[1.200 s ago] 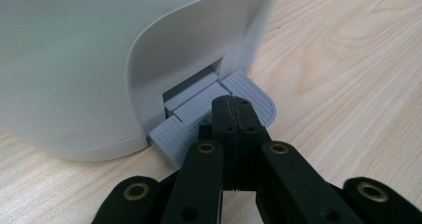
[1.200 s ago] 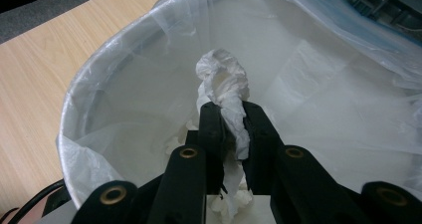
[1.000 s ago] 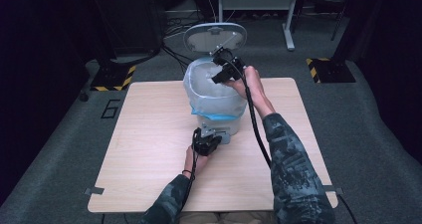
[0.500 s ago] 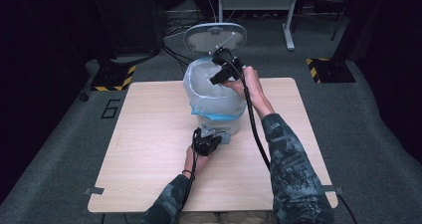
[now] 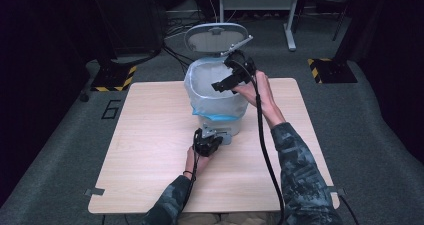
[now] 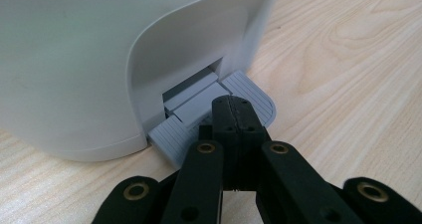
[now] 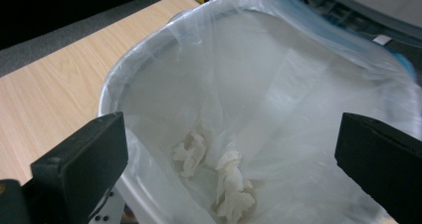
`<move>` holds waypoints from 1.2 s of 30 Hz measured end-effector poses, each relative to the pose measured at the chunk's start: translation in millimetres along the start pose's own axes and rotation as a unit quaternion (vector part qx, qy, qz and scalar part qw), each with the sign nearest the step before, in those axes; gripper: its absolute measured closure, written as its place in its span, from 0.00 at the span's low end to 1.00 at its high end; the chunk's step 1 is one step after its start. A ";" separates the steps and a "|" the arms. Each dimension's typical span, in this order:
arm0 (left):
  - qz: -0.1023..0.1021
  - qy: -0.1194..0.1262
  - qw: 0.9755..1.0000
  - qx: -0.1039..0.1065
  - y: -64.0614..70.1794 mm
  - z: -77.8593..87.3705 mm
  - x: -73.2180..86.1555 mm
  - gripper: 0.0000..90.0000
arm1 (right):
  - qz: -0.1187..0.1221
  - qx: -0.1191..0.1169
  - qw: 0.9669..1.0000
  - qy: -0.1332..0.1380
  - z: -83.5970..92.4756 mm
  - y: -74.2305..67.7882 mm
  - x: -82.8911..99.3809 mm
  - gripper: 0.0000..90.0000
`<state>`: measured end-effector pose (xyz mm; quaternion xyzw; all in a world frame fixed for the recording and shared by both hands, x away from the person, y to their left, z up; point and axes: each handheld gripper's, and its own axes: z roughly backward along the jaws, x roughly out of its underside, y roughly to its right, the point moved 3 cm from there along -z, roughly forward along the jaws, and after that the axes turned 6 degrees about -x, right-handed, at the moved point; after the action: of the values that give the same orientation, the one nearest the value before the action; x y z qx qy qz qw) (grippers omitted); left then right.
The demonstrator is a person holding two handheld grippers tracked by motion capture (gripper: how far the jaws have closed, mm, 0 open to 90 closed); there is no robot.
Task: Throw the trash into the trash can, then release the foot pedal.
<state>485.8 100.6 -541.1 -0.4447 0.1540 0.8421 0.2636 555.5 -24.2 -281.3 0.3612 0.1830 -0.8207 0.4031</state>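
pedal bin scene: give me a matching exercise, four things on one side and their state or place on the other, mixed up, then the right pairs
Things:
1. left gripper
2. right gripper
3. lid
4. crumpled tissues

States or places:
A. standing raised behind the bin
B. jaws wide apart over the bin's mouth, just opened, nothing between them
C. lying at the bottom of the clear bag
D. jaws shut, tips resting on the grey pedal

Pairs: 1-D, 2-B, 3-A, 4-C

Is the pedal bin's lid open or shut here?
Open: the grey oval lid stands upright behind the white bag-lined bin; left tongs press the pedal.
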 end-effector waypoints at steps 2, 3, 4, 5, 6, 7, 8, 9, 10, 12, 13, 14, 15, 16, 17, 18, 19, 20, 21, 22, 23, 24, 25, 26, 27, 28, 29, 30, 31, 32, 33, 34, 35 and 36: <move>0.000 0.000 1.000 0.000 0.1 0.0 0.0 1.00 | -0.007 0.001 1.000 0.012 8.7 -0.3 3.7 0.00; 0.000 0.001 1.000 -0.001 0.2 -0.1 0.0 1.00 | -0.008 0.009 1.000 0.022 17.4 -0.4 8.9 0.00; 0.000 0.002 1.000 -0.002 0.3 -0.5 0.0 1.00 | -0.011 0.011 1.000 0.027 21.9 -0.7 12.2 0.00; 0.000 0.002 1.000 -0.002 0.3 -0.5 0.0 1.00 | -0.011 0.011 1.000 0.027 21.9 -0.7 12.2 0.00; 0.000 0.002 1.000 -0.002 0.3 -0.4 0.0 1.00 | -0.005 0.012 0.999 0.032 25.9 0.4 15.9 0.00; 0.000 0.003 1.000 -0.002 0.4 -0.5 0.0 1.00 | -0.005 0.013 0.999 0.036 29.7 0.3 20.2 0.00; 0.000 0.002 1.000 -0.002 0.1 -0.4 0.0 1.00 | -0.012 0.015 0.999 0.040 33.1 -1.0 24.4 0.00; 0.001 0.002 1.000 -0.001 0.1 -0.4 0.0 1.00 | -0.007 0.017 0.999 0.044 36.3 -0.3 29.0 0.00; 0.000 0.002 1.000 -0.002 0.2 -0.3 0.0 1.00 | -0.011 0.018 0.999 0.045 39.7 -1.0 34.0 0.00; 0.002 0.002 1.000 -0.001 0.2 -0.3 0.0 1.00 | -0.013 0.022 0.999 0.048 44.9 -0.9 43.3 0.00; 0.002 0.002 1.000 -0.002 0.2 -0.2 0.0 1.00 | -0.013 0.025 0.998 0.049 47.3 -0.9 48.0 0.00; 0.002 0.003 1.000 -0.002 0.2 -0.2 0.0 1.00 | -0.013 0.025 0.998 0.050 49.5 -0.3 52.3 0.00; 0.007 0.002 1.000 0.001 -0.8 0.2 0.0 1.00 | -0.018 0.030 0.998 0.049 54.3 0.4 61.8 0.00; 0.007 0.002 1.000 0.001 -0.8 0.2 0.0 0.97 | -0.018 0.030 0.998 0.049 54.3 0.4 61.8 0.00; 0.020 0.006 1.000 0.011 -3.1 2.3 0.5 0.87 | -0.020 0.037 0.998 0.051 59.8 2.3 71.9 0.00; 0.020 0.006 1.000 0.011 -3.1 2.3 0.5 0.78 | -0.020 0.037 0.998 0.051 59.8 2.3 71.9 0.00; 0.017 0.003 1.000 0.007 -4.2 5.6 0.4 0.68 | -0.025 0.041 0.997 0.056 65.6 4.4 83.3 0.00; 0.015 0.000 1.000 0.007 -5.1 9.7 0.0 0.68 | -0.025 0.041 0.997 0.056 65.6 4.4 83.3 0.00; 0.015 -0.004 1.000 0.006 -6.2 14.0 0.0 0.59 | -0.031 0.043 0.997 0.057 68.2 4.7 90.1 0.00; 0.019 -0.009 1.000 0.007 -7.6 19.1 1.0 0.50 | -0.032 0.046 0.997 0.058 70.7 5.8 97.4 0.00; 0.018 -0.010 1.000 0.008 -10.2 24.7 2.1 0.44 | -0.036 0.047 0.996 0.060 72.9 6.3 105.4 0.00; 0.025 -0.010 1.000 0.005 -12.3 30.1 3.6 0.39 | -0.040 0.050 0.996 0.059 74.6 6.9 113.9 0.00; 0.024 -0.011 1.000 0.002 -15.7 35.8 5.1 0.36 | -0.040 0.055 0.996 0.060 76.1 7.8 123.1 0.00; 0.026 -0.012 1.000 -0.004 -19.1 41.2 6.8 0.33 | -0.046 0.060 0.995 0.058 77.4 8.0 132.5 0.00; 0.035 -0.009 0.999 -0.007 -21.8 45.8 8.6 0.31 | -0.049 0.062 0.995 0.058 78.2 8.6 142.3 0.00; 0.035 -0.009 0.999 -0.010 -25.6 51.1 10.1 0.28 | -0.058 0.066 0.994 0.058 78.6 8.5 151.7 0.00; 0.047 -0.006 0.999 -0.014 -27.8 55.9 11.6 0.26 | -0.059 0.072 0.994 0.057 78.8 9.1 161.1 0.00; 0.048 -0.005 0.999 -0.021 -30.9 61.0 12.9 0.24 | -0.066 0.075 0.993 0.056 78.8 9.2 179.0 0.00; 0.045 -0.005 0.998 -0.032 -37.3 70.9 15.0 0.23 | -0.070 0.078 0.993 0.053 78.6 8.7 187.5 0.00; 0.046 -0.004 0.998 -0.036 -40.1 75.5 16.1 0.22 | -0.071 0.084 0.993 0.052 78.2 8.2 195.6 0.00; 0.045 -0.001 0.998 -0.042 -43.2 80.2 17.1 0.21 | -0.074 0.085 0.992 0.050 77.8 7.4 203.6 0.00; 0.045 -0.001 0.998 -0.042 -43.2 80.2 17.1 0.21 | -0.079 0.087 0.992 0.048 77.2 6.6 211.6 0.00; 0.045 -0.002 0.998 -0.044 -46.4 84.7 18.4 0.21 | -0.079 0.087 0.992 0.048 77.2 6.6 211.6 0.00; 0.044 -0.002 0.998 -0.049 -49.5 88.8 19.9 0.20 | -0.081 0.089 0.992 0.045 76.3 6.0 219.5 0.00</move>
<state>445.9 190.7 -509.4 -0.4486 0.1315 0.8600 0.2047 435.4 -189.1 -392.6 0.4167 0.1556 -0.8465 0.2926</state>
